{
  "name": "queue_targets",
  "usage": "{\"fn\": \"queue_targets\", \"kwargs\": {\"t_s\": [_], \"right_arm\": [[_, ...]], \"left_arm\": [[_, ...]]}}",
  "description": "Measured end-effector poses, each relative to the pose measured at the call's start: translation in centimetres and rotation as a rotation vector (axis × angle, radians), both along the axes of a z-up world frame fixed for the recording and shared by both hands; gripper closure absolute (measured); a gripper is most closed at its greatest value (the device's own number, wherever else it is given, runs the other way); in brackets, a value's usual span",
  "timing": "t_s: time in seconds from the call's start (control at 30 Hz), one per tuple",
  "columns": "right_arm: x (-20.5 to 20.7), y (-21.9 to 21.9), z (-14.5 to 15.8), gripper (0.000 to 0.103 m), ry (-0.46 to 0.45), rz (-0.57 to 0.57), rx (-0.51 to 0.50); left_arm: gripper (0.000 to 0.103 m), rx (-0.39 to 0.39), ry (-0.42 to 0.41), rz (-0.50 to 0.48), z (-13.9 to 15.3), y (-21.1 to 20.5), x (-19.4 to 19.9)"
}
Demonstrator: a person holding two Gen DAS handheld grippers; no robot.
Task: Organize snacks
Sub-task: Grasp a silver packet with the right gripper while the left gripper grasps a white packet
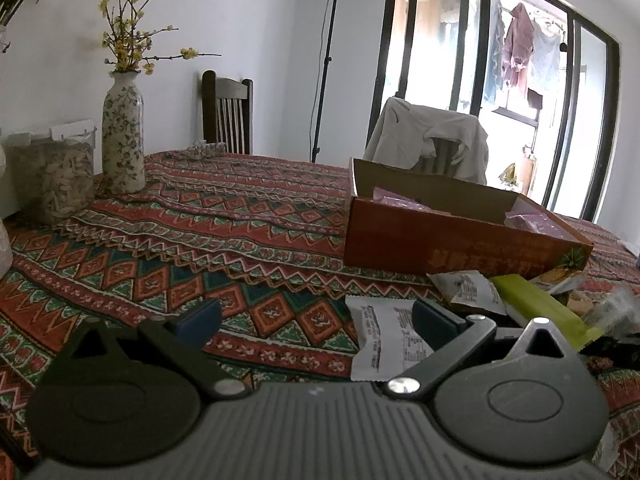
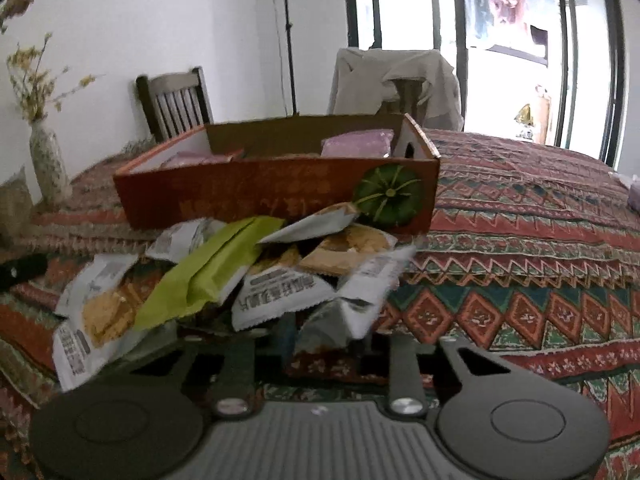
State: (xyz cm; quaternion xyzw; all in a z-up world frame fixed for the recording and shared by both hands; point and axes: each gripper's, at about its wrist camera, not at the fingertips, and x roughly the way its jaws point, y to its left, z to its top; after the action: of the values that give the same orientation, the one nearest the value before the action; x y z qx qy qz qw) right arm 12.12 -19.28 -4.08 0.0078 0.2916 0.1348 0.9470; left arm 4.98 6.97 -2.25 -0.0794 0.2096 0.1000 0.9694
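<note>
Patterned tablecloth (image 1: 240, 220) bare beside cardboard box (image 1: 440, 240)

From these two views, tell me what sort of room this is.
Probably a home dining room: a table under a patterned tablecloth, wooden chairs around it, a flower vase, and laundry drying outside the glass doors.

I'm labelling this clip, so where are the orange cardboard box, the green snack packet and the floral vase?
orange cardboard box (image 2: 256, 196): right wrist view, on its front wall.
green snack packet (image 2: 208, 272): right wrist view, on the middle of the wrapper.
floral vase (image 1: 122, 140): left wrist view, on its body.
</note>
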Motion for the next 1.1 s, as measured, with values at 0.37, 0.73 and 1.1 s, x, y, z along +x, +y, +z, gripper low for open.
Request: {"fn": "queue_targets", "kwargs": {"t_s": [0.37, 0.73, 1.1], "right_arm": [[-3.2, -1.5, 1.8, 0.086, -0.238, -0.096, -0.100], [-1.9, -5.0, 1.7, 0.086, -0.266, -0.201, -0.058], [-2.6, -4.9, 1.4, 0.086, -0.286, -0.170, -0.047]], "left_arm": [[0.000, -0.001, 0.002, -0.001, 0.0, 0.0, 0.1], [0.000, 0.003, 0.008, 0.000, 0.0, 0.0, 0.2], [0.000, 0.033, 0.033, -0.001, 0.3, -0.6, 0.9]]}}
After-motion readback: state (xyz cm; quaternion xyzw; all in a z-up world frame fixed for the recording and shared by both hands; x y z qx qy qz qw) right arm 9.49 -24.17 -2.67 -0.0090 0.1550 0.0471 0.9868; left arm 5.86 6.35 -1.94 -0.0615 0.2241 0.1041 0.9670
